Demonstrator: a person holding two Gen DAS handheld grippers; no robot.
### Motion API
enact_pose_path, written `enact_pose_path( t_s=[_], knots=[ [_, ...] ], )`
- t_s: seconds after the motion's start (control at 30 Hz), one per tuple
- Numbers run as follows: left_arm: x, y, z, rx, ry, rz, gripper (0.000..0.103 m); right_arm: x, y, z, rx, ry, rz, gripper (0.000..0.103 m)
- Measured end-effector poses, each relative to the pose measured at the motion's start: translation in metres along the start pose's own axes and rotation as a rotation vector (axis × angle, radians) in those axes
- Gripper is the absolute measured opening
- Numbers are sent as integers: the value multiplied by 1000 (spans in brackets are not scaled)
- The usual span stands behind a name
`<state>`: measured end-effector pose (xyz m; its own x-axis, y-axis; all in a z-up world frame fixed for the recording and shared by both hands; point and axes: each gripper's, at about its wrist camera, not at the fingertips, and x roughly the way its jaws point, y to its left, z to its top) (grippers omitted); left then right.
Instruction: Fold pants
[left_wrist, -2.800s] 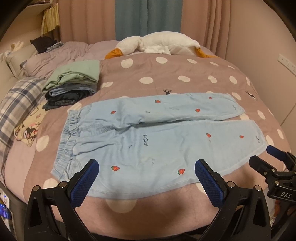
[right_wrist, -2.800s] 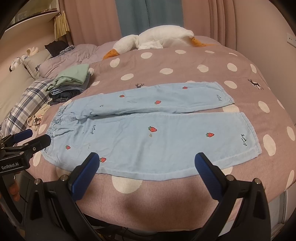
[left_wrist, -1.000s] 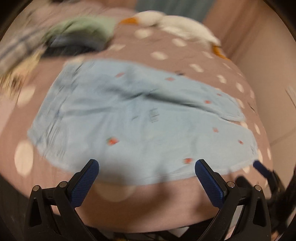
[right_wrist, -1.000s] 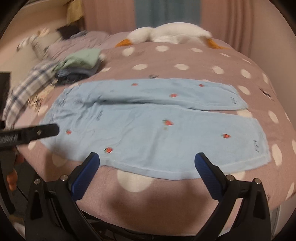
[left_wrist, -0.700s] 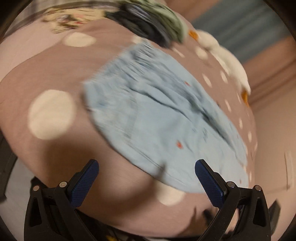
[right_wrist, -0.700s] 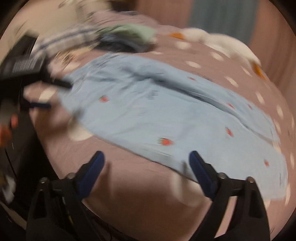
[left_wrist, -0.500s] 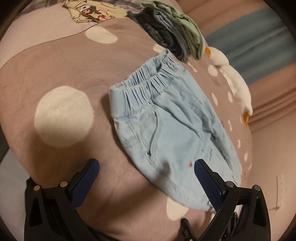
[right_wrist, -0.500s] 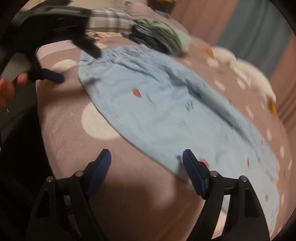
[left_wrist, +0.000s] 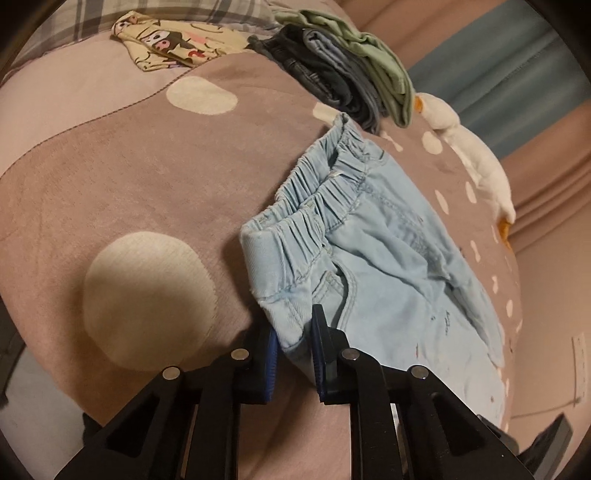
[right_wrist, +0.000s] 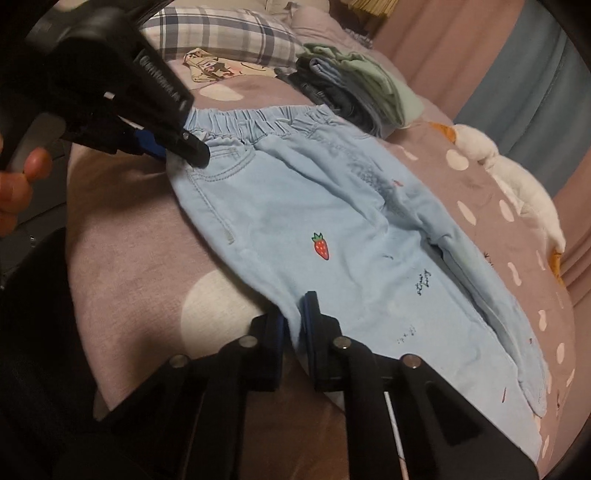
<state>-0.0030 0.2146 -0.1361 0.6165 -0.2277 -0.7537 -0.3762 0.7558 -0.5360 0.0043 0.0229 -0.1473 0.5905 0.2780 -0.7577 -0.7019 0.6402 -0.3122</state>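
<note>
Your left gripper (left_wrist: 293, 341) has just closed on the waistband corner of the light-blue pants (left_wrist: 388, 266), spread on the dotted bedspread (left_wrist: 110, 177); your right gripper (right_wrist: 293, 325) has just closed on their near side edge. Beyond the waistband sit folded clothes (left_wrist: 343, 74) (stacked), then a plush goose (left_wrist: 476, 162) by the curtains.

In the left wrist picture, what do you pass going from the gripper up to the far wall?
Left gripper → blue pants → clothes pile → toy goose → curtain.
</note>
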Motion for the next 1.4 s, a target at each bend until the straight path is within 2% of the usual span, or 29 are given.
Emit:
enact_pose_path(
  t_s=[0.1,0.23,0.3,0.37,0.43,0.5,0.57,0.67,0.73,0.83,0.9,0.97,1.03,1.1,1.2,1.27,1.33,1.4],
  knots=[
    [-7,3,-4,5,2,-12,17,-12,1,0,7,6,38,7],
    [-5,0,-5,40,26,0,18,-7,6,-5,25,47,80,9],
    [-12,-4,-7,87,17,35,24,-9,3,-1,44,68,129,13],
    [-22,-9,-9,151,-6,90,24,-16,-5,3,90,62,188,24],
    [-34,-13,-11,208,-46,140,24,-25,-17,7,158,48,259,24],
    [-42,-20,-9,248,-90,153,24,-33,-31,10,233,14,288,25],
    [-45,-33,-7,300,-133,161,25,-35,-48,13,320,-11,283,27],
    [-39,-57,-10,397,-159,146,39,-22,-67,13,403,-2,201,30],
    [-28,-71,-15,447,-144,127,40,-5,-69,4,417,60,139,31],
    [-8,-88,-25,532,-108,118,40,13,-55,-17,412,173,148,31],
    [17,-94,-36,615,-57,156,45,6,-42,-25,381,142,131,32],
    [44,-94,-50,674,17,222,45,-1,-33,-29,360,134,143,32],
    [44,-96,-62,760,-51,242,45,-3,-36,-34,371,138,180,31],
    [40,-91,-61,772,-39,216,45,-3,-49,-35,400,149,232,30],
    [32,-79,-46,717,12,142,46,-11,-70,-35,431,145,272,45],
    [30,-81,-33,678,16,136,46,-22,-89,-39,428,105,233,59],
    [28,-88,-18,649,-11,111,46,-20,-109,-35,434,71,197,60],
    [33,-99,-1,646,-44,105,56,-11,-133,-30,447,61,155,60]
  ],
)
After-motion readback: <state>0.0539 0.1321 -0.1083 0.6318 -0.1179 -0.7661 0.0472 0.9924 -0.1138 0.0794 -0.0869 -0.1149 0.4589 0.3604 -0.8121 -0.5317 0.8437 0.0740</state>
